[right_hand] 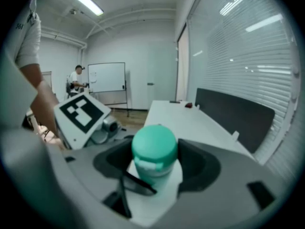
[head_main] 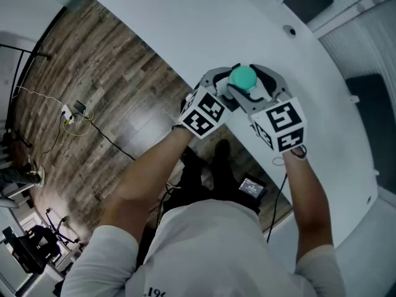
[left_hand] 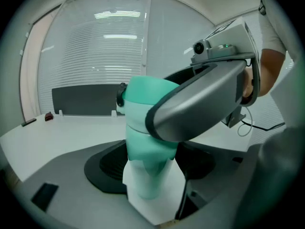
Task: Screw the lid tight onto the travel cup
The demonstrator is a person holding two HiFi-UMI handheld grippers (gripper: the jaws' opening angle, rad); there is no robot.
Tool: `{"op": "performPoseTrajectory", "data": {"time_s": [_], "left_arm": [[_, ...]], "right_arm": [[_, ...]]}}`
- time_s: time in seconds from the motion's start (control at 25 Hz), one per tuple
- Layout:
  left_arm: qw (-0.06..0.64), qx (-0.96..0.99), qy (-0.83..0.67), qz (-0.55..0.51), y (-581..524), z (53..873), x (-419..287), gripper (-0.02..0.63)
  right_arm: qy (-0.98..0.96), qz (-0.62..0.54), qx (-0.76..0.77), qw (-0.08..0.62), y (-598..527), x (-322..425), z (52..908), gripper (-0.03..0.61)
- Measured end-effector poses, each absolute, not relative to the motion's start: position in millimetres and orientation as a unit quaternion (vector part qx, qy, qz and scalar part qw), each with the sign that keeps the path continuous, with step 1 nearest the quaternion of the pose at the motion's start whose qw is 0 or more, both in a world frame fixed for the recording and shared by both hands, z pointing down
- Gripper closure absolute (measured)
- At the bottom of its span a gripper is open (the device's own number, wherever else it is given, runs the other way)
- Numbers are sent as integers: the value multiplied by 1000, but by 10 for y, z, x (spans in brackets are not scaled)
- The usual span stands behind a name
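The travel cup, with a white body (left_hand: 148,182) and a teal lid (head_main: 242,77), is held upright above the near edge of the white table (head_main: 185,30), caught between both grippers. My left gripper (head_main: 221,90) is shut on the white body, whose sides touch its dark pads (left_hand: 108,165) in the left gripper view. My right gripper (head_main: 258,88) is shut on the teal lid (right_hand: 153,149), with a pad (right_hand: 198,163) at each side. One right jaw crosses in front of the lid (left_hand: 143,104) in the left gripper view.
A dark upright panel (left_hand: 86,99) runs along the table's far edge, below window blinds (right_hand: 248,46). A small red object (left_hand: 48,116) lies near it. Wooden floor (head_main: 93,79) with cables lies to the left. A person (right_hand: 76,80) stands far off by a whiteboard.
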State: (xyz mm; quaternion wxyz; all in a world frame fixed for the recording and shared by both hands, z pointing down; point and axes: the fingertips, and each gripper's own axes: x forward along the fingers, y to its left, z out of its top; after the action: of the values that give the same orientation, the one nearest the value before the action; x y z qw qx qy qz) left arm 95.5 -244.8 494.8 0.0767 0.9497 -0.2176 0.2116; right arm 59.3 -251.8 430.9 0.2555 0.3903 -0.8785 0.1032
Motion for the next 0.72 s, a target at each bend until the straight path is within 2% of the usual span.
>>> {"op": "performPoseTrajectory", "data": {"time_s": [0.72], "left_arm": [[97, 929, -291, 206, -2469, 4988, 930, 293]], "right_arm": [[-835, 127, 473, 249, -2513, 645, 4315, 276]]}}
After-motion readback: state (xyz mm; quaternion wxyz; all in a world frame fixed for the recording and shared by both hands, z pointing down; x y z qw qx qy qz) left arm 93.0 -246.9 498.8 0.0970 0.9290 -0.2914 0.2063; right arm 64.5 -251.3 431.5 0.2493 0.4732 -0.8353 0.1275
